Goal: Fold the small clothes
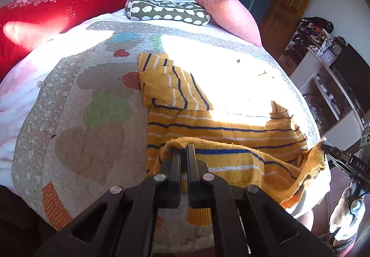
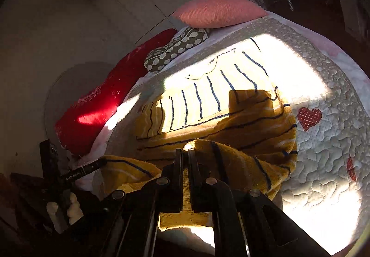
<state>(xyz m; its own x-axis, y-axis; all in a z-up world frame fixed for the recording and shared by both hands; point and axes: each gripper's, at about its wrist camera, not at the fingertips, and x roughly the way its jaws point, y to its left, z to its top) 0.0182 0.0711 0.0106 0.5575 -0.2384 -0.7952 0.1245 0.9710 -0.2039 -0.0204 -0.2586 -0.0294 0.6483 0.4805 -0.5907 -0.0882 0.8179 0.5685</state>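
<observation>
Both grippers [image 1: 183, 149] [image 2: 185, 153] – sweater [image 1: 231, 127] hem, lifted

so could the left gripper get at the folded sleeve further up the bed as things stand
Probably not yet. The left gripper is shut on the sweater's hem, as is the right gripper at the other corner. The folded sleeve lies uncovered ahead, so only the grip stops it.

left gripper [image 1: 184, 149]: jaws shut, pinching cloth, angled steeply down | right gripper [image 2: 185, 153]: jaws shut, pinching cloth, angled down | both raised over the bed's near edge | 2 grippers apart
</observation>
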